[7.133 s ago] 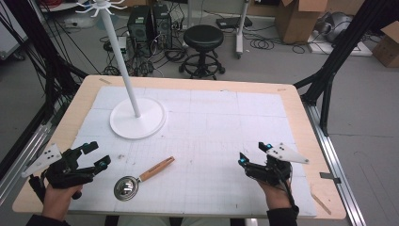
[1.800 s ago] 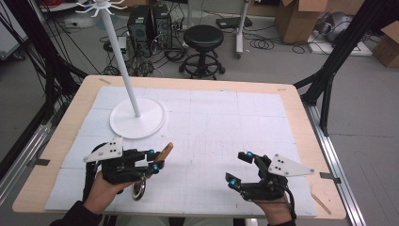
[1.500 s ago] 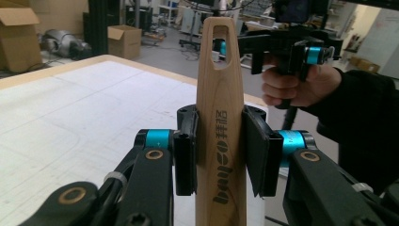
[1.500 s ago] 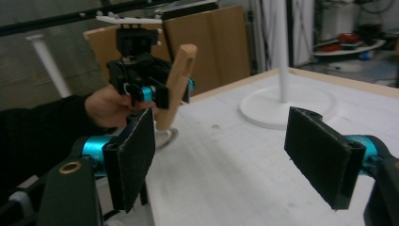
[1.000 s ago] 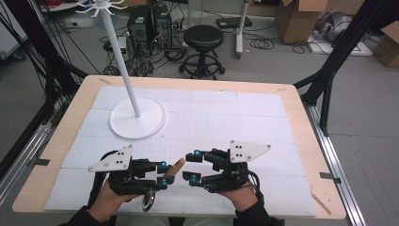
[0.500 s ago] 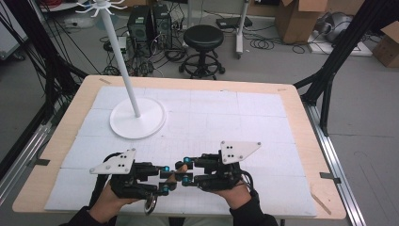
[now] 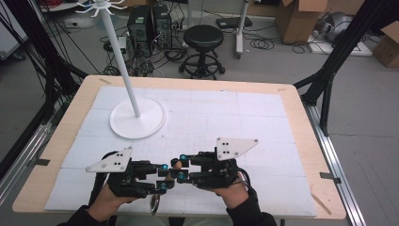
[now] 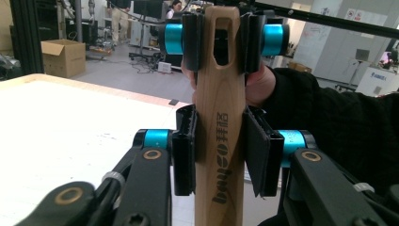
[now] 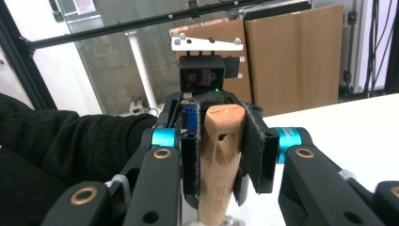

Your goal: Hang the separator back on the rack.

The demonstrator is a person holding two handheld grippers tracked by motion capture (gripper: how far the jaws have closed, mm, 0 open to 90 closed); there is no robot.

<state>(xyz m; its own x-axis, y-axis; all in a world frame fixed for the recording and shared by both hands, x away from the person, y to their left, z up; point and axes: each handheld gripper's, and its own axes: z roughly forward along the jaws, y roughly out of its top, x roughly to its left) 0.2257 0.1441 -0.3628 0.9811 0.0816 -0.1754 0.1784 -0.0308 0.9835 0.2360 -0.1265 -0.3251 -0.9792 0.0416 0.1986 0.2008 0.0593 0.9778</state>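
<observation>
A ladle with a wooden handle (image 7: 175,165) and a metal bowl (image 7: 154,205) is held off the table near its front edge. My left gripper (image 7: 163,177) points right and my right gripper (image 7: 181,167) points left, so they meet tip to tip. In the left gripper view, the handle (image 8: 220,141) runs up between my left gripper's (image 8: 220,155) pads, which touch its sides after just opening slightly. The right gripper (image 8: 221,40) clamps the slotted end. In the right gripper view, my right gripper (image 9: 221,150) is shut on the handle (image 9: 225,141).
A white stand with a round base (image 7: 137,118) and a tall pole (image 7: 123,61) stands at the back left of the white mat. A black stool (image 7: 203,38) and cardboard boxes (image 7: 301,19) sit on the floor beyond the table's far edge.
The left gripper picked the ladle up off the table. The right gripper swung in from the right and closed on the handle's end. Both hands now hold almost still.
</observation>
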